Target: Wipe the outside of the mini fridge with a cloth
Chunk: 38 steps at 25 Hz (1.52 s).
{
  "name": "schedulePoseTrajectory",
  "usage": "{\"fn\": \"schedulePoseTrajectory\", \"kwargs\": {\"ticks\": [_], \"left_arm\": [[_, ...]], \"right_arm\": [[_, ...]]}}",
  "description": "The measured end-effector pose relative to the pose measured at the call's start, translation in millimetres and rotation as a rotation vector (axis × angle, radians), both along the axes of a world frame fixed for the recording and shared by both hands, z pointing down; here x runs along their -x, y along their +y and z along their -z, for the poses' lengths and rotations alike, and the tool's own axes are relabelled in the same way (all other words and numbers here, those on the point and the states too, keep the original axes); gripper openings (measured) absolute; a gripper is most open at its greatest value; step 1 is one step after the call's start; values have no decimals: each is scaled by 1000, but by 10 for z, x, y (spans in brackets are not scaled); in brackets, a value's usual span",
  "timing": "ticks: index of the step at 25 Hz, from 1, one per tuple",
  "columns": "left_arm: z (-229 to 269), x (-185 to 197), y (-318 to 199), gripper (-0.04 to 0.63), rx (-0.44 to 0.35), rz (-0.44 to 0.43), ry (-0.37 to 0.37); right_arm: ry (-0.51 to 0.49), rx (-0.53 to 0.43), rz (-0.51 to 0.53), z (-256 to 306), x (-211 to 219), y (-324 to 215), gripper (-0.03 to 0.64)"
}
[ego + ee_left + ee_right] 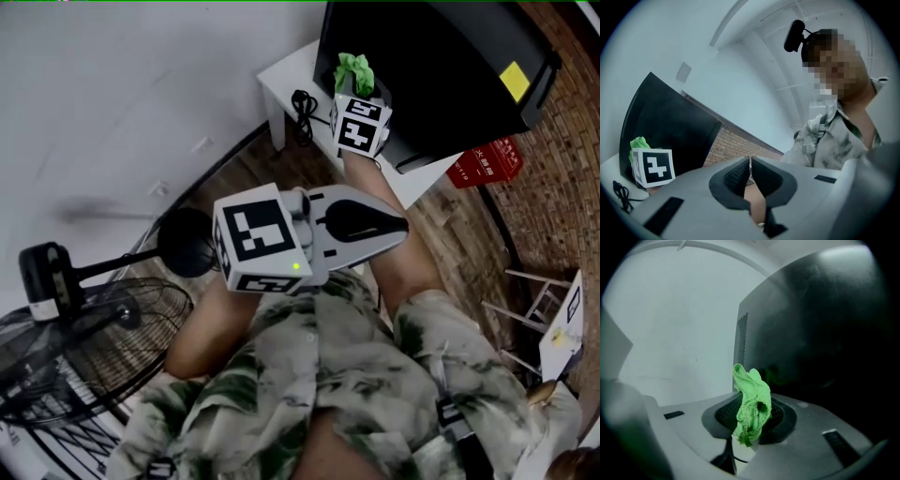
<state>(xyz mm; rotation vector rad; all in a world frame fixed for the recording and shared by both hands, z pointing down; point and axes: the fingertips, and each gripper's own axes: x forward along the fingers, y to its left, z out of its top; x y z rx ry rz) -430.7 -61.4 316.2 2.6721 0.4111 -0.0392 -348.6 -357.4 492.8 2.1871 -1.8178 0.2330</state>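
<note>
Right gripper (751,414) clamps the green cloth (750,397) just beside the black mini fridge (441,66); left gripper (750,169) — jaws together, empty.

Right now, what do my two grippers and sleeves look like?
Both the left gripper and right gripper have smooth grey, wedge-shaped shells with black ribbed fingers. Each carries a white cube with black square markers; the left one's shows a small green light. You wear a short-sleeved leaf-print shirt.
</note>
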Motion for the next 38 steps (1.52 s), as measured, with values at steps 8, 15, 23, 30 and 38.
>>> {"fn": "schedulePoseTrajectory", "kwargs": {"ticks": [8,15,23,30,38], "left_arm": [[-161,-55,-84,29,31,13,-28],[-291,-71,-173,29,58,34,-50],[-405,-101,-250,29,76,41,-69],[-414,-180,-270,29,74,42,-74],[-374,-303,-194,29,47,68,-74]], "right_arm": [[25,128,20,-740,-47,-44,94],[37,238,41,-1282,-68,-30,94],[29,344,65,-1730,-127,72,94],[18,407,111,-1873,-174,240,95],[-3,350,275,-1531,42,499,94]]}}
